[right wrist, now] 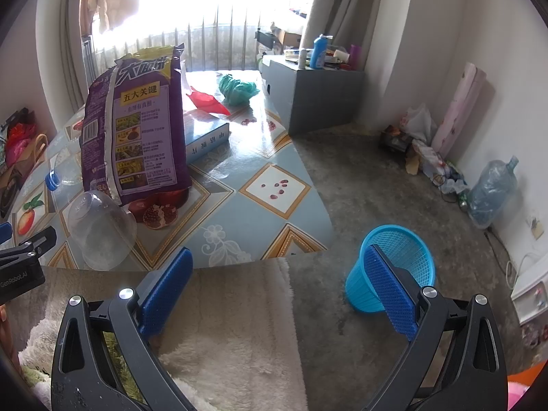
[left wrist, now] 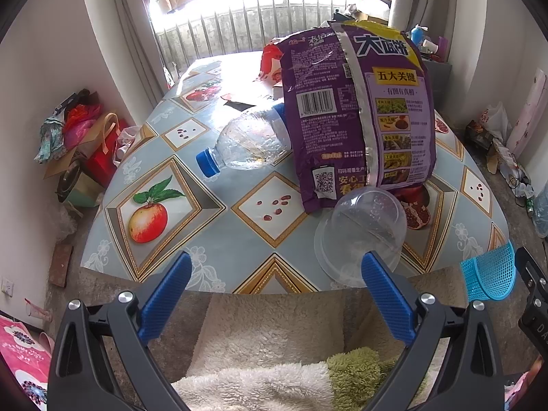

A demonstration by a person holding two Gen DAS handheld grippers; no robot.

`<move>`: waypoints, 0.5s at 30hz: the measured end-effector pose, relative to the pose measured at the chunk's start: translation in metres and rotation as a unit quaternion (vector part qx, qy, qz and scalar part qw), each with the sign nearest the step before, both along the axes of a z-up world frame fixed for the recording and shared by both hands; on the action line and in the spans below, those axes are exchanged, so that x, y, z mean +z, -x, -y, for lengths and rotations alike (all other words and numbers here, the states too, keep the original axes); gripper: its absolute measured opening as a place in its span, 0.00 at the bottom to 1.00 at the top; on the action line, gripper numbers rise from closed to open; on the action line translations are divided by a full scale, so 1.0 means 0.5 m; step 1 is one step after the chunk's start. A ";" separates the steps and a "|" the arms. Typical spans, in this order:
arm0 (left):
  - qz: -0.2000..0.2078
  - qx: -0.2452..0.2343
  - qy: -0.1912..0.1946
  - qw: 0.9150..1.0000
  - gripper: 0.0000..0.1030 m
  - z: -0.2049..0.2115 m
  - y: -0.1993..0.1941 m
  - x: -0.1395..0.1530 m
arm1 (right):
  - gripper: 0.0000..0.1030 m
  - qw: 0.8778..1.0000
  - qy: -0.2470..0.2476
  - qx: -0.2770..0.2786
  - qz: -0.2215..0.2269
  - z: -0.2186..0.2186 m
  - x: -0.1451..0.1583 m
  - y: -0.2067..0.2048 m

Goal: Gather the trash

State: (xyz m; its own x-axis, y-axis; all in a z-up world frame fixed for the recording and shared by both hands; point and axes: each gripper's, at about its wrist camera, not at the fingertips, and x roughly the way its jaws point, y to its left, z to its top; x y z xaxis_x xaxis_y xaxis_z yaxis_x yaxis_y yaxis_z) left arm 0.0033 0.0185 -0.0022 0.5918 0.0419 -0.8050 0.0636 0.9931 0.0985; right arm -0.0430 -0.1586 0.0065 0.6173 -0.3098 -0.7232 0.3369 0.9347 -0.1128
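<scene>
A purple snack bag (left wrist: 359,113) (right wrist: 137,120) stands on the patterned table (left wrist: 205,212) (right wrist: 239,185). An empty clear bottle with a blue cap (left wrist: 246,140) (right wrist: 60,167) lies on its side behind the bag. A clear plastic cup (left wrist: 363,233) (right wrist: 101,229) rests mouth-down at the table's near edge. A blue mesh basket (right wrist: 394,267) (left wrist: 489,274) stands on the floor to the right. My left gripper (left wrist: 277,281) is open, held just short of the table edge, its right finger beside the cup. My right gripper (right wrist: 281,281) is open too, empty, between table and basket.
A blue box (right wrist: 205,130), red wrapper (right wrist: 205,101) and green plastic bag (right wrist: 238,89) lie farther back on the table. A grey cabinet (right wrist: 318,99) stands behind. Bags are piled by the left wall (left wrist: 82,137). A water jug (right wrist: 493,188) sits at the right wall. Fleece fabric (left wrist: 267,359) lies below the grippers.
</scene>
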 end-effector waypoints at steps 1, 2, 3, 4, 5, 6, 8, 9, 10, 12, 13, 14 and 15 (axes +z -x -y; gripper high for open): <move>0.000 0.000 0.000 1.000 0.94 -0.001 0.000 0.000 | 0.92 1.000 0.000 0.000 0.000 0.000 0.000 0.000; 0.000 0.000 -0.001 1.000 0.94 -0.001 0.000 -0.001 | 0.92 1.000 0.000 0.000 0.000 -0.001 0.000 0.000; 0.000 0.001 -0.001 1.000 0.94 -0.002 0.000 -0.001 | 0.92 1.000 0.000 0.000 0.000 0.000 0.000 0.001; 0.000 0.001 -0.002 1.000 0.94 -0.002 0.000 -0.001 | 0.92 1.000 0.000 0.000 0.000 -0.001 0.000 0.000; 0.000 0.001 -0.002 1.000 0.94 -0.002 0.000 -0.002 | 0.92 1.000 0.000 0.001 0.000 0.000 0.000 0.000; -0.001 0.001 -0.002 1.000 0.94 -0.002 0.000 -0.002 | 0.92 1.000 0.000 0.001 0.000 0.001 0.000 0.001; -0.001 0.002 -0.004 1.000 0.94 0.000 0.000 -0.005 | 0.92 1.000 0.000 0.001 0.000 0.001 0.000 0.001; -0.002 0.002 -0.004 1.000 0.94 0.000 0.000 -0.005 | 0.92 1.000 -0.001 0.001 0.000 0.000 0.000 0.000; -0.002 0.002 -0.005 1.000 0.94 0.000 0.000 -0.006 | 0.92 1.000 0.000 0.001 0.000 0.000 0.000 0.001; -0.004 0.002 -0.006 1.000 0.94 0.003 -0.001 -0.008 | 0.92 1.000 -0.001 0.001 0.000 0.001 0.000 0.001; -0.004 0.003 -0.006 1.000 0.94 0.003 0.000 -0.008 | 0.92 1.000 -0.001 0.001 0.000 0.001 0.000 0.001; -0.005 0.003 -0.007 1.000 0.94 0.003 -0.001 -0.009 | 0.92 1.000 -0.001 0.001 -0.001 -0.001 -0.001 0.000; -0.006 0.003 -0.007 1.000 0.94 0.004 -0.001 -0.010 | 0.92 1.000 -0.002 0.001 -0.001 -0.002 -0.003 -0.001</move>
